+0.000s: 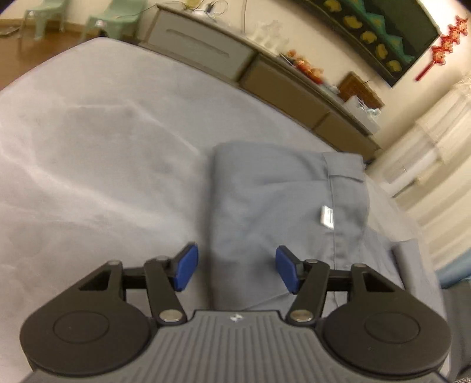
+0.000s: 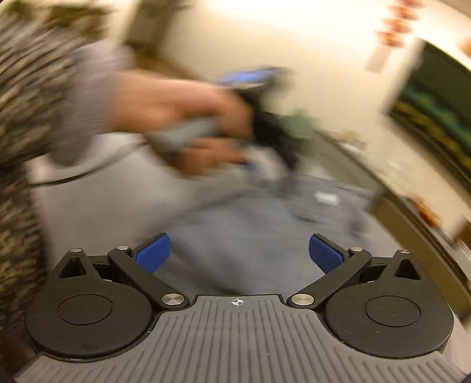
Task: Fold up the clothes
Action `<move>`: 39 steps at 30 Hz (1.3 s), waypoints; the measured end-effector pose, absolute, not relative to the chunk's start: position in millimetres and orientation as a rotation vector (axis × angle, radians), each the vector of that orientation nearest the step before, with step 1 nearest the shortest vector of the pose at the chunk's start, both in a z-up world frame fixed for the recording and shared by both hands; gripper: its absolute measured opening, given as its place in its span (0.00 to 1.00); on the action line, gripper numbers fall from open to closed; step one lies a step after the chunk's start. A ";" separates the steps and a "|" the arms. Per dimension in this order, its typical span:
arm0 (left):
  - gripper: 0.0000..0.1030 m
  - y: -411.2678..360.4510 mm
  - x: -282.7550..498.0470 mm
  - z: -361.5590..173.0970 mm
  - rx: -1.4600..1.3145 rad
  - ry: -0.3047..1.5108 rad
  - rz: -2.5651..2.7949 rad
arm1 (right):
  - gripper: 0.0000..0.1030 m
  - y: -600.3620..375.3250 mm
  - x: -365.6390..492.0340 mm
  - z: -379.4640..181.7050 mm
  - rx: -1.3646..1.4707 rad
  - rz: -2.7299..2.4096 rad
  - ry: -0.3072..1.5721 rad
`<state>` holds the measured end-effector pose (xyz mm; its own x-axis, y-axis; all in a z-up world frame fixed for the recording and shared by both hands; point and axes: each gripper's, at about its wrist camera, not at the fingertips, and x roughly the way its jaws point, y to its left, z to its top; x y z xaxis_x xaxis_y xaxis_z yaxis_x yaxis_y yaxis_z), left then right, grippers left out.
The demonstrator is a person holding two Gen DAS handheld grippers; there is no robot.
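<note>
Both grippers belong to us, one in each hand, and neither has anything between its blue pads. Our left gripper [image 1: 237,269] stands partly open, its jaws apart over the near end of the folded grey garment [image 1: 279,212] without pressing on it. Our right gripper [image 2: 239,253] is spread wide, hanging above the same grey cloth [image 2: 241,235], which its view shows only as a blur. We see the garment lying toward the right edge of the bed [image 1: 88,147], folded into a long slab, with a seam down one side and a small white label [image 1: 327,216] sewn near it. To the garment's left the pale grey bed cover is bare and gently creased, and it runs to the far corner. Beyond the far edge of the bed a low cabinet [image 1: 206,56] runs along the wall, its top crowded with clear glassware [image 1: 269,34], red and orange ornaments [image 1: 306,66] and a brown box [image 1: 360,90]. Above it hangs a dark framed picture [image 1: 379,38], with a red knotted decoration [image 1: 447,44] beside it. Two pale green chairs [image 1: 117,17] stand on the wooden floor past the far left corner. In the right wrist view our left hand [image 2: 176,112] crosses the frame, gripping its tool above the cloth, with a patterned sleeve [image 2: 23,97] at the left margin; all of it is smeared.
</note>
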<state>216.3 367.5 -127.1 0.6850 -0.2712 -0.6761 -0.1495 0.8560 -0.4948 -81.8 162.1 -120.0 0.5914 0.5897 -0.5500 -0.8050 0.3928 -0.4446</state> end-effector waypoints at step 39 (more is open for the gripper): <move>0.26 109.1 255.1 -42.2 -0.458 0.825 -0.331 | 0.14 -135.8 14.0 -148.1 0.643 0.317 0.679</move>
